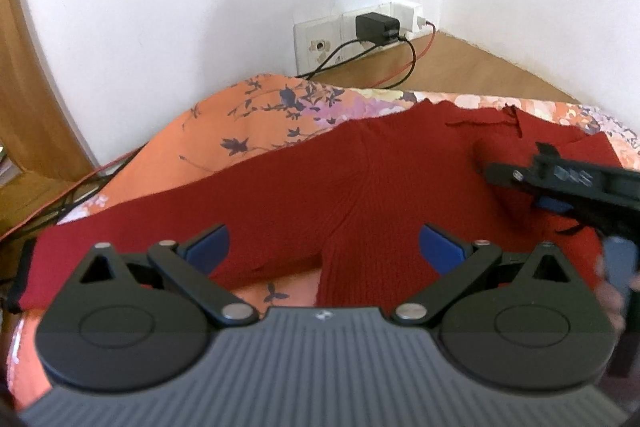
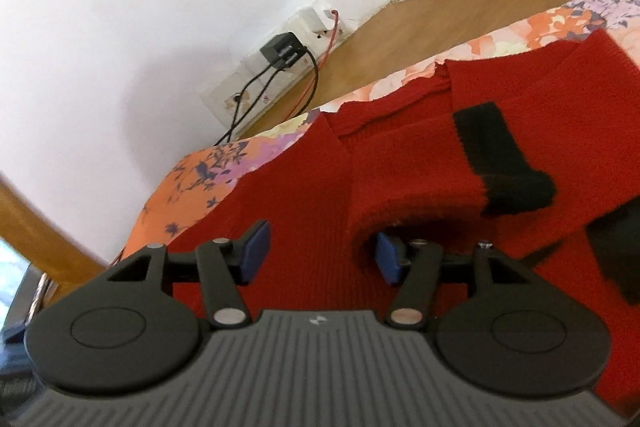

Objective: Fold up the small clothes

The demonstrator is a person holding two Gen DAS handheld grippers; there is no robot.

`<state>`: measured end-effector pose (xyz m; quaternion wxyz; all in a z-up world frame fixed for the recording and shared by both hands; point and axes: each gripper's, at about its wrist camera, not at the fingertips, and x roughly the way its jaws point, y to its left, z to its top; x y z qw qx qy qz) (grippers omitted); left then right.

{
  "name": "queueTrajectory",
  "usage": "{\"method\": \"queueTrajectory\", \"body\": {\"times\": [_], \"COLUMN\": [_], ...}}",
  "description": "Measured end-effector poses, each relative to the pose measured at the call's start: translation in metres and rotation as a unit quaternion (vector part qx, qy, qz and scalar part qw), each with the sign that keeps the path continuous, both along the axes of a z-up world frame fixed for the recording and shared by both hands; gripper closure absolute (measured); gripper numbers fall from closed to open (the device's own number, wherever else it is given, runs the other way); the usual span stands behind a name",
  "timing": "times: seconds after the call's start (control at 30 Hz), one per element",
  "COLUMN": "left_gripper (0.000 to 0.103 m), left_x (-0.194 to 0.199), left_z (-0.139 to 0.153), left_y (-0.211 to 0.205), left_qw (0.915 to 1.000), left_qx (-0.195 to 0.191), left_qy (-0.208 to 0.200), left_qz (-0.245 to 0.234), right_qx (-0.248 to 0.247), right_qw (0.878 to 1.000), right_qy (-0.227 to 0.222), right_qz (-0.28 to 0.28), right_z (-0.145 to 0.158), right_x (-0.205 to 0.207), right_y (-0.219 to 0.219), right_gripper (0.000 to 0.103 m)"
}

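Observation:
A red ribbed sweater (image 1: 360, 179) lies spread on an orange floral cloth (image 1: 224, 131). One sleeve runs out to the left and ends in a black cuff (image 1: 22, 279). My left gripper (image 1: 324, 247) hovers open just above the armpit area, nothing between its blue pads. A black finger (image 1: 520, 175) of the right gripper reaches in over the sweater's right side. In the right wrist view the other sleeve (image 2: 420, 187) is folded over the sweater (image 2: 296, 187), black cuff (image 2: 496, 155) up. My right gripper (image 2: 322, 255) is open, its right pad tucked under the sleeve's fold.
A wall socket strip (image 1: 320, 47) with a black charger (image 1: 376, 27) and black and red cables sits at the wall base behind the cloth. Wooden floor (image 1: 460, 67) lies beyond. A wooden frame (image 1: 24, 87) stands at the left.

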<state>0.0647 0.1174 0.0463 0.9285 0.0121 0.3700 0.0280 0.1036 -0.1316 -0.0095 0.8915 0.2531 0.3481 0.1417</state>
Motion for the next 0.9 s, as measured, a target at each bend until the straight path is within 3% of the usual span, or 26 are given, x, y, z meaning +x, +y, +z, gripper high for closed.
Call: {"method": "queueTrajectory", "body": {"times": [0.17, 0.33, 0.57, 0.9], "left_gripper": [0.0, 0.0, 0.0, 0.0], "left_x": [0.0, 0.005, 0.013, 0.031], "left_z": [0.021, 0.032, 0.019, -0.009], "left_y": [-0.004, -0.012, -0.056, -0.139], "left_qw": [0.9992, 0.9986, 0.9973, 0.9872], "left_qx": [0.027, 0.03, 0.037, 0.093], "left_qy": [-0.027, -0.038, -0.037, -0.026], "left_qz": [-0.013, -0.02, -0.052, -0.127], "right_qx": [-0.009, -0.029, -0.037, -0.047], "right_qw": [1.0, 0.999, 0.997, 0.994], "right_qy": [-0.012, -0.03, -0.016, 0.014], "right_qz": [0.003, -0.017, -0.06, -0.094], "right_z": [0.02, 0.036, 0.037, 0.02], "right_x": [-0.029, -0.051, -0.064, -0.067], "right_y": [-0.024, -0.056, -0.11, -0.17], "right_gripper": [0.035, 0.033, 0.032, 0.032]}}
